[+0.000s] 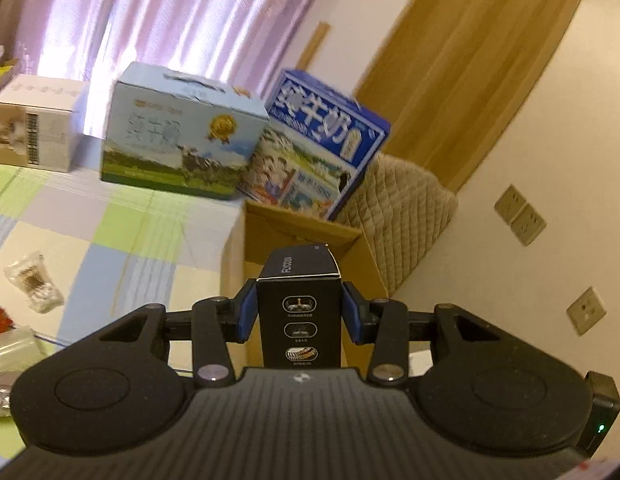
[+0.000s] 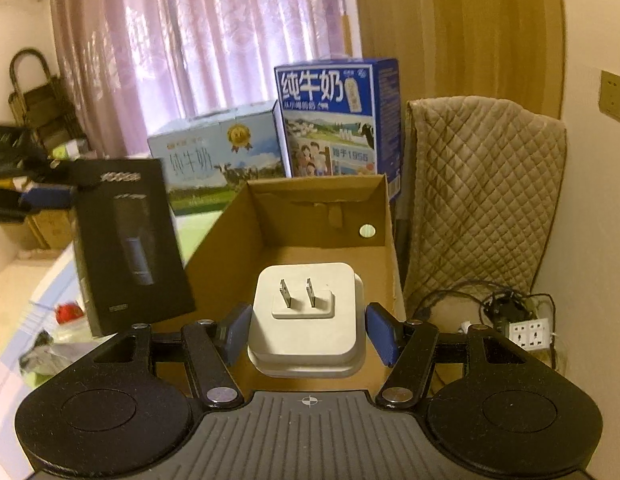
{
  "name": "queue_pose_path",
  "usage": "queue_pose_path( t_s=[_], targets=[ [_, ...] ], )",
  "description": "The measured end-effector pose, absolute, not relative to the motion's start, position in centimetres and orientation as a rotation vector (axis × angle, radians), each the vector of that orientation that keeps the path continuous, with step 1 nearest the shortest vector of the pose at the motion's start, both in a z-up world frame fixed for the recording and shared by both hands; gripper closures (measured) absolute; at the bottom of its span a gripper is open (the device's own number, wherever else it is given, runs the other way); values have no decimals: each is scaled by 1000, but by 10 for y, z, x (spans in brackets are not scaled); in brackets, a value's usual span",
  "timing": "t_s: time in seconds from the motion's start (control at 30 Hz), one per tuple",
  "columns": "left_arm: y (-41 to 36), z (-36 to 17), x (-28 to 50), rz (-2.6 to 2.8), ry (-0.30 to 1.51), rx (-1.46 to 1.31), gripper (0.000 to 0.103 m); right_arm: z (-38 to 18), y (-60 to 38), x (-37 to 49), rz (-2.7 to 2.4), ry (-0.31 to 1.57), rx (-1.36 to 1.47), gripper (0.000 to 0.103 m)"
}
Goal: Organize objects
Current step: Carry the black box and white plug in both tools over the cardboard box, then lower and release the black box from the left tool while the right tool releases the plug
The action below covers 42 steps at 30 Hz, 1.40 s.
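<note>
Black box (image 1: 298, 312) pinched between left gripper (image 1: 298, 314) jaws, carton (image 1: 306, 236) at 12 o'clock. Right gripper (image 2: 306, 330) jaws spread around plug (image 2: 306, 316); curtain (image 2: 198, 40) behind.

Blurred black box (image 2: 130, 240), lettering unreadable.

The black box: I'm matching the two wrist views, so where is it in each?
Left wrist: black box bottom centre, clamped in the left gripper.
Right wrist: it hangs at left, beside the cardboard box.
Shared landmark: blue milk carton.
</note>
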<state>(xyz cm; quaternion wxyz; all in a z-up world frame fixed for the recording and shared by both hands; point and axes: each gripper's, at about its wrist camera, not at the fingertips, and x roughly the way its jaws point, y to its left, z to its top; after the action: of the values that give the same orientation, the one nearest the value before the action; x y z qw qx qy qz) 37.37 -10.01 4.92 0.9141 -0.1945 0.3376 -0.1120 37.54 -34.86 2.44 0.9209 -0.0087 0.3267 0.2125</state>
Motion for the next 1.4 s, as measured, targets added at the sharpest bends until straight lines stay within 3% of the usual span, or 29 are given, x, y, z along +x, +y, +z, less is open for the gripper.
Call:
queue_pose_path(
  t_s=[0.5, 0.6, 0.7, 0.77, 0.8, 1.4],
  targets=[
    [-188, -21, 462, -230, 1065, -59, 65, -27, -344, 422, 463, 854, -150, 44],
    [-193, -35, 471, -236, 1113, -32, 64, -29, -343, 424, 474, 862, -168, 51],
    [-195, -42, 474, -225, 1119, -11, 60, -27, -340, 428, 481, 867, -185, 51],
    [-196, -44, 476, -222, 1119, -6, 46, -28, -339, 430, 481, 865, -200, 51],
    [-196, -43, 477, -220, 1116, 1, 45, -27, -338, 431, 481, 865, -203, 51],
    [-191, -39, 476, -247, 1099, 17, 35, -29, -332, 442, 482, 871, -201, 51]
  ],
)
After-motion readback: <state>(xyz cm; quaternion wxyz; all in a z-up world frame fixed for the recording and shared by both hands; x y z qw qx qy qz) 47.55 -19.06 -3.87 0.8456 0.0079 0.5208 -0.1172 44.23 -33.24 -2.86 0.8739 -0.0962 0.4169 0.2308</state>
